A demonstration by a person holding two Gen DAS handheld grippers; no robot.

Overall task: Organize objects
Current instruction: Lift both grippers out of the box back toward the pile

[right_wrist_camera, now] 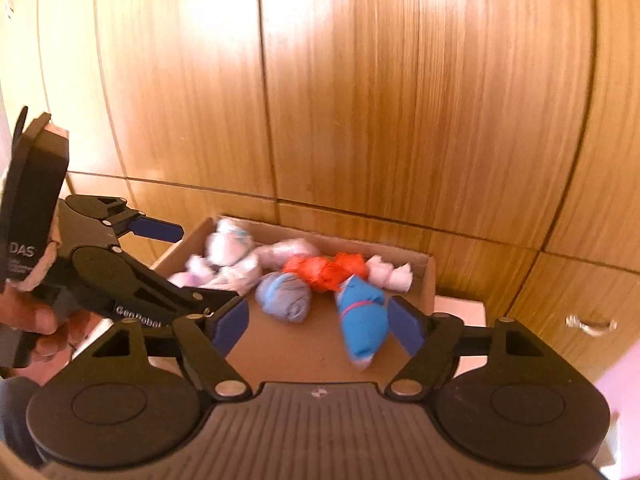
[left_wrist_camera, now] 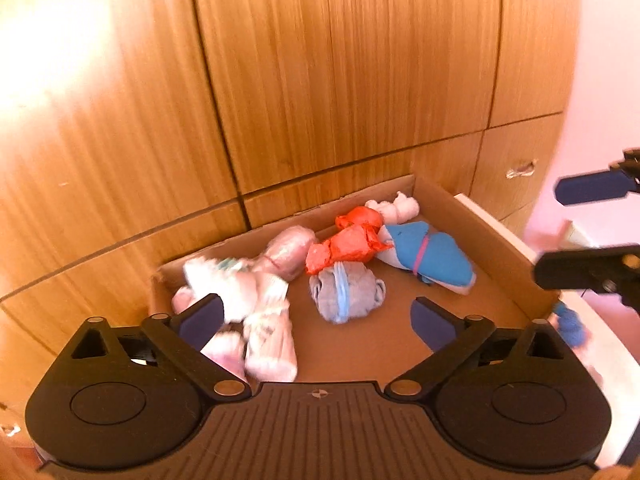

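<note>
An open cardboard box holds several rolled cloth bundles: a blue one tied with a pink band, an orange one, a grey one with a light blue band, and pale pink and white ones. My left gripper hovers over the box's left half, open wide, its pads off the bundles. My right gripper hangs open above the right half. The blue bundle lies below it, next to its right finger.
Wooden cabinet doors rise right behind the box, with a metal handle low at the right. A small blue item lies outside the box's right wall on a white surface. A person's hand holds the left gripper.
</note>
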